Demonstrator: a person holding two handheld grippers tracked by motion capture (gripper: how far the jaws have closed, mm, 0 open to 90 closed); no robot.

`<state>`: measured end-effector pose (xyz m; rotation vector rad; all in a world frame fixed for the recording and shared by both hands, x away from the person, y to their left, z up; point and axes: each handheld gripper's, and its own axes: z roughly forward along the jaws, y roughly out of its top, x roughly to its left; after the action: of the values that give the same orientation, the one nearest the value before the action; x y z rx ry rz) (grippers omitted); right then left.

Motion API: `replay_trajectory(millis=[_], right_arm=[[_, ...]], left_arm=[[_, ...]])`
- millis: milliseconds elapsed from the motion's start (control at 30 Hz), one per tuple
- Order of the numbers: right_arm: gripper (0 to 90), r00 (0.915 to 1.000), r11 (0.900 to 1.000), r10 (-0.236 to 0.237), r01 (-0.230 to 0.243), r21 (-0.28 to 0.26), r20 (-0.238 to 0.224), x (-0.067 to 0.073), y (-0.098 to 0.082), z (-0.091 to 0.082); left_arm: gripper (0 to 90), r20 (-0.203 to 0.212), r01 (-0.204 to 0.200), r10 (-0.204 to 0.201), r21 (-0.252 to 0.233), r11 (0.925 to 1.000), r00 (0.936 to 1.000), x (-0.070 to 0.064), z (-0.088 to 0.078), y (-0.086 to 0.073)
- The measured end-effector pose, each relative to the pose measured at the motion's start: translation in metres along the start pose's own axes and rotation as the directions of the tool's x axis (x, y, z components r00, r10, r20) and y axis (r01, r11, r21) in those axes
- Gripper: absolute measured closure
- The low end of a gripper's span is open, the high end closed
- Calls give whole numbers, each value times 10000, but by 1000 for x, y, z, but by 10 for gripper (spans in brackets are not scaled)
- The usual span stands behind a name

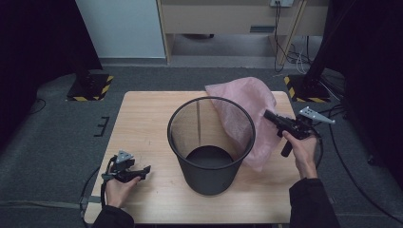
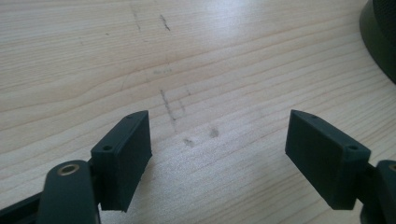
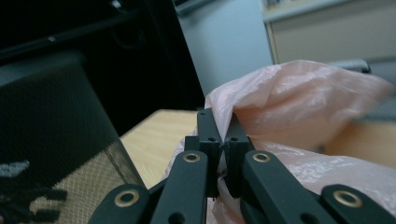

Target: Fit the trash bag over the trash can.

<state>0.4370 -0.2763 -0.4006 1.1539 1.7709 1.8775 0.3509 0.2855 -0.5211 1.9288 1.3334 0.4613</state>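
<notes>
The pink plastic bag, draped right of the mesh bin, looks light, limp and slippery; the right gripper pinches its film, probably near an edge. The left gripper rests apart, empty.

The pink bag is partly hidden behind the mesh bin in the high view, so its lower fold cannot be traced there. In the left gripper view the bin is cut off by the right edge, leaving a dark curved sliver. In the right gripper view the bag's far side is blurred, and the worktop is largely covered.
</notes>
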Motion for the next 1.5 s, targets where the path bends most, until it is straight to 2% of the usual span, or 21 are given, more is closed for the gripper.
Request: replay_trajectory(millis=[167, 300, 433, 600, 700, 800, 967, 1200, 1333, 1400, 1500], right_arm=[[895, 9987, 9950, -465, 443, -891, -231, 16, 31, 2], [895, 9961, 9849, -853, 809, -1531, -223, 27, 54, 4], [895, 9925, 9695, -1186, 1090, -2195, -308, 39, 79, 5], [895, 9863, 9516, -1622, 1485, -2690, -293, 53, 107, 7], [895, 9818, 9449, -1879, 1725, -2783, -293, 62, 122, 9], [895, 9755, 9358, -2176, 1991, -2908, -323, 73, 134, 14], [895, 9673, 9233, -2471, 2169, -3168, -577, 93, 149, 22], [895, 9512, 9033, -2914, 2384, -3568, -1021, 124, 160, 35], [895, 9448, 9061, -2994, 2378, -3499, -1330, 140, 150, 41], [894, 9383, 9078, -3186, 2614, -3280, -1341, 147, 140, 44], [894, 9323, 9122, -3325, 2795, -2997, -1423, 154, 126, 48]], left_arm=[[229, 24, 71, -71, -105, 9999, 10000, 0, -1, 0], [235, 26, 82, -81, -201, 9998, 10000, 0, -2, 1], [241, 9, 97, -97, -266, 9996, 10000, 0, -3, 1], [245, -11, 133, -134, -251, 9996, 9999, 0, -3, 1], [247, -13, 125, -125, -252, 9996, 9999, -1, -4, 1], [249, -11, 142, -143, -270, 9995, 9999, -1, -4, 1], [255, -62, 204, -206, -381, 9991, 9998, 0, -6, 2], [263, -91, 354, -360, -632, 9974, 9993, 0, -10, 3], [272, -66, 574, -582, -868, 9946, 9983, 0, -15, 4], [280, 21, 764, -766, -1050, 9915, 9971, -1, -18, 5], [287, 150, 935, -923, -1576, 9831, 9956, -4, -27, 9]])
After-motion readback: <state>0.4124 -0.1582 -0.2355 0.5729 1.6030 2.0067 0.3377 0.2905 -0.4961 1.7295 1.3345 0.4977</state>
